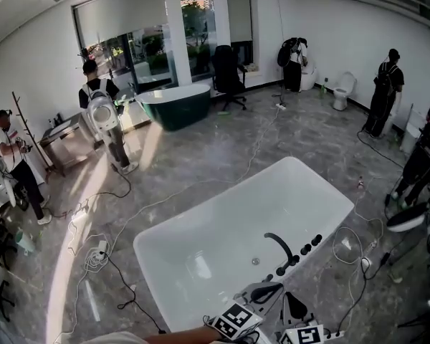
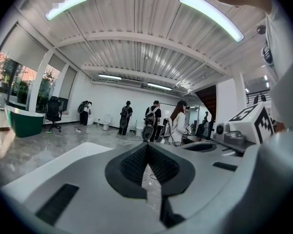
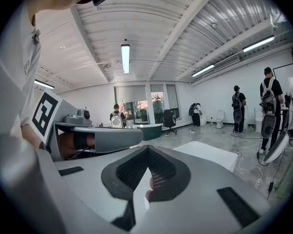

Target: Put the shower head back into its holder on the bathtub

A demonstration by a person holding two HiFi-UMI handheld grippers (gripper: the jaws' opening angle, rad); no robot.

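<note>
Jaws' ribbed black pads (image 2: 132,165) together

The near bathtub (image 1: 222,217) is plain white; its curved spout (image 1: 279,244) and knobs (image 1: 306,249) are black. The far bathtub (image 1: 178,110) is dark green with a pale rim. The floor (image 1: 201,160) is grey, veined like marble. The left gripper (image 2: 147,149) and right gripper (image 3: 147,149) are light grey with black ribbed pads (image 2: 132,165). Their marker cubes (image 1: 236,320) are white with black squares.
</note>
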